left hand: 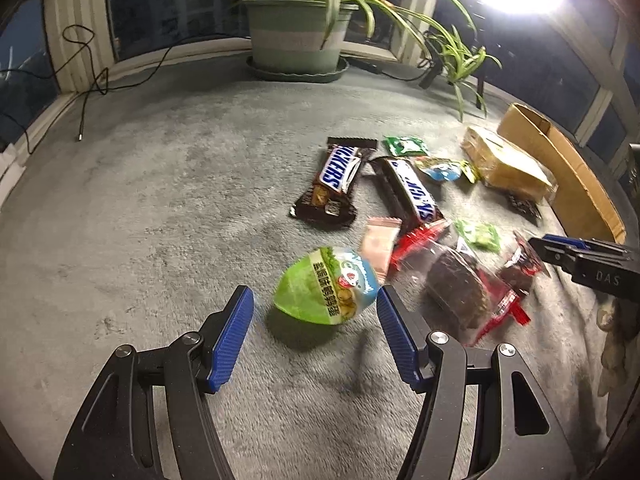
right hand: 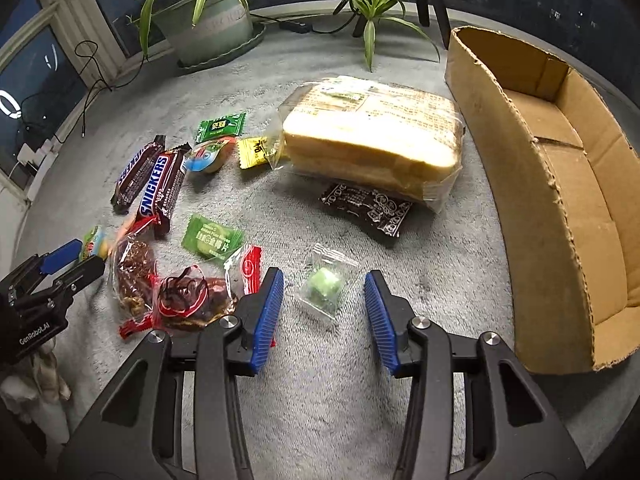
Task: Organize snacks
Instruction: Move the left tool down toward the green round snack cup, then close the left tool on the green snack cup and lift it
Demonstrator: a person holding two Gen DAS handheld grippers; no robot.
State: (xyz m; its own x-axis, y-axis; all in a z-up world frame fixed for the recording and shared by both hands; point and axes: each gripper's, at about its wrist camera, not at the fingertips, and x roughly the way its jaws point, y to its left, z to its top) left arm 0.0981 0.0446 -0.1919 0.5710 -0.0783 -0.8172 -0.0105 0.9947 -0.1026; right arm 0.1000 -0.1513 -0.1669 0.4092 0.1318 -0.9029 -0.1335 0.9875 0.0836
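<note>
A puffy green egg-shaped snack pack (left hand: 324,292) lies on the grey carpet between the fingertips of my left gripper (left hand: 314,294). The gripper is open: its right pad is at the pack's edge, and a gap shows at the left pad. In the right wrist view my right gripper (right hand: 324,276) is also open, straddling a small clear bag with a green candy (right hand: 324,286), with space on both sides. Each gripper shows in the other view, the right gripper (left hand: 556,250) at the right edge and the left gripper (right hand: 80,262) at the far left.
An open cardboard box (right hand: 520,160) stands at the right, beside a bag of sliced bread (right hand: 372,140) lying on a black pack (right hand: 368,208). Two Snickers bars (right hand: 160,184), red-trimmed packs (right hand: 184,296) and small green sachets (right hand: 212,236) lie between the grippers. A potted plant (left hand: 296,32) stands at the back.
</note>
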